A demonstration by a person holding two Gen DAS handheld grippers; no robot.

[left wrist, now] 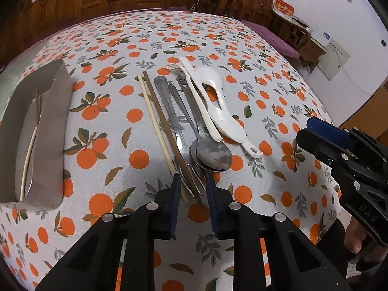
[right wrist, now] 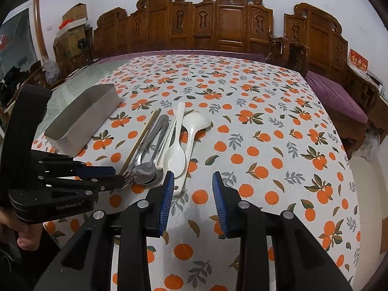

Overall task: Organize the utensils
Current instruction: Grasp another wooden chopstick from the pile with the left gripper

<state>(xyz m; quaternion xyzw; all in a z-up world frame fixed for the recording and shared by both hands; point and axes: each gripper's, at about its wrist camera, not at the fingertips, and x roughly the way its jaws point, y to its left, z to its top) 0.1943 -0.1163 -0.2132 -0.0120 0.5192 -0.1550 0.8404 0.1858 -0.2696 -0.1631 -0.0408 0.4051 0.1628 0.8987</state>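
A pile of utensils lies on the orange-print tablecloth: a pale chopstick [left wrist: 155, 118], a brown chopstick [left wrist: 169, 133], metal spoons [left wrist: 213, 155] and forks, a white spoon [left wrist: 206, 106] and a white rice paddle [left wrist: 223, 111]. The pile also shows in the right wrist view [right wrist: 155, 150]. My left gripper [left wrist: 192, 181] is open, its fingers on either side of the near ends of the chopsticks and a fork. My right gripper [right wrist: 192, 181] is open and empty over the cloth, right of the white paddle's handle [right wrist: 179, 184]. A metal tray [left wrist: 55, 131] on the left holds two chopsticks [left wrist: 30, 145].
The metal tray also shows in the right wrist view [right wrist: 80, 118], far left of the pile. The right gripper appears at the right edge of the left wrist view [left wrist: 339, 150]. Carved wooden benches [right wrist: 218, 24] with purple cushions stand behind and right of the table.
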